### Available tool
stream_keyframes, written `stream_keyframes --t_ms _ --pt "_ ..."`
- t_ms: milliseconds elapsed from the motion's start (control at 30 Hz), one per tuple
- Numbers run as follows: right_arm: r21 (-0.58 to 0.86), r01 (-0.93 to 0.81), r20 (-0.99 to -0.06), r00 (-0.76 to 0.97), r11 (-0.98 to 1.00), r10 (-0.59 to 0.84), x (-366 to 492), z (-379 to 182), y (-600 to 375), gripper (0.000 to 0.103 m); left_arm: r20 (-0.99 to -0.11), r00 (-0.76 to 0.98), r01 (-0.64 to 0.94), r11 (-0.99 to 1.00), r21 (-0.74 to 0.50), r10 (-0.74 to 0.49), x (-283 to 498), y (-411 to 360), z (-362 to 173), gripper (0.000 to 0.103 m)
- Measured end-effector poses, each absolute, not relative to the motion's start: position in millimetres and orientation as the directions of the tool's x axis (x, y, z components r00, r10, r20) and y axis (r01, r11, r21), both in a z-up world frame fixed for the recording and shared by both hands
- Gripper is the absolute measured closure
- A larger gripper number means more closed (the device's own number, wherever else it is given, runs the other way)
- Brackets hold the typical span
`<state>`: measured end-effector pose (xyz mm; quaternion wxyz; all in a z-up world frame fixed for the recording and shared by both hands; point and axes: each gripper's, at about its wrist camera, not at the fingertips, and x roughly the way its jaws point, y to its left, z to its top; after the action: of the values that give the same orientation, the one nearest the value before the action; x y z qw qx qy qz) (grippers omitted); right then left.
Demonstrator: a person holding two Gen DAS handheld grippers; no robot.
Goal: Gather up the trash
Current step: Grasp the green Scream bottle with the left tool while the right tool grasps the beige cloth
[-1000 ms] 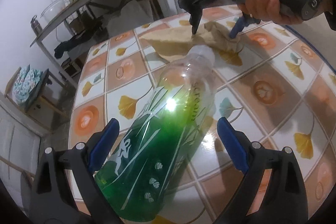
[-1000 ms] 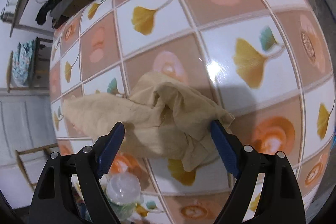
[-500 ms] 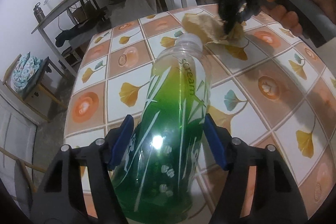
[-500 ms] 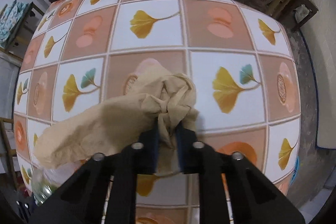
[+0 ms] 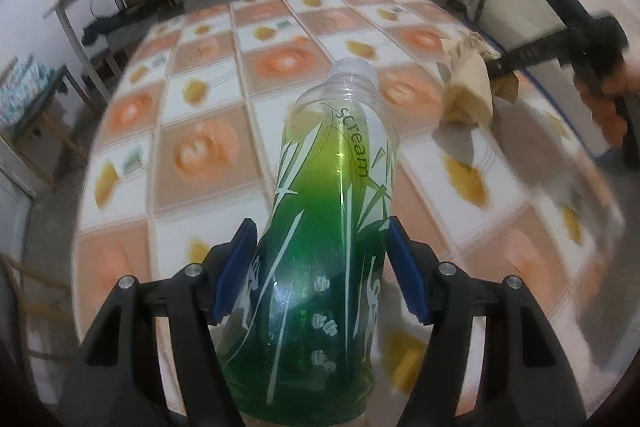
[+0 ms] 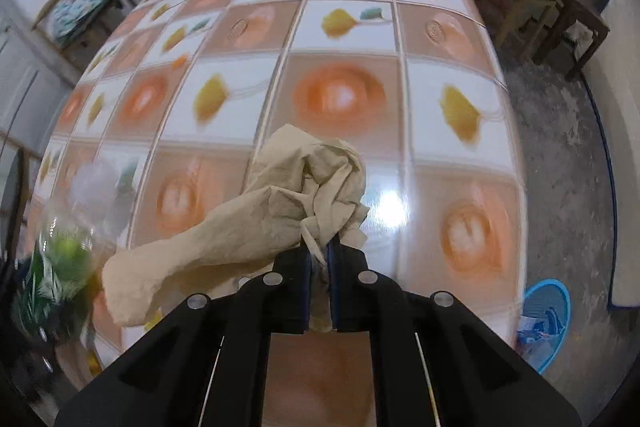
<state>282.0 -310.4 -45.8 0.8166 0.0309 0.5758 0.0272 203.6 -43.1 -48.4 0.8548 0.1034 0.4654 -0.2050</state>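
While blur smears tabletop [image 5: 208, 131] | left gripper [image 5: 320, 267] clamps bottle [image 5: 328, 227], base cropped | right gripper [image 6: 319, 259] pinches paper [image 6: 256, 227]

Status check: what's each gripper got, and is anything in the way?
Left gripper shut on green bottle. Right gripper shut on crumpled brown paper. Blue bin on the floor by the table; nothing seen blocking.
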Motion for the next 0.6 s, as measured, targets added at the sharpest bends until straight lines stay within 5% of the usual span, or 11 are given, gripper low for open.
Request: stream_keyframes --t_ms 267,367,433,600 --pt "0.043 -0.106 -0.904 0.42 0.993 0.084 177 -47 -296 0.094 -0.864 0.396 0.403 0.905 -0.14 -0.31 155 -52 -47 0.038" --pt "0.107 -0.082 -0.905 0.405 0.991 0.131 168 -52 -301 0.075 -0.869 0.401 0.402 0.908 -0.117 -0.29 158 -61 -50 0.034" --pt "0.156 -0.066 -0.9 0.401 0.986 0.17 161 -51 -303 0.051 -0.875 0.399 0.401 0.91 -0.103 -0.274 159 -65 -52 0.034" --pt "0.225 -0.168 -0.854 0.441 0.96 0.277 150 -30 -304 0.027 -0.876 0.402 0.395 0.914 -0.095 -0.265 162 -67 -51 0.033"
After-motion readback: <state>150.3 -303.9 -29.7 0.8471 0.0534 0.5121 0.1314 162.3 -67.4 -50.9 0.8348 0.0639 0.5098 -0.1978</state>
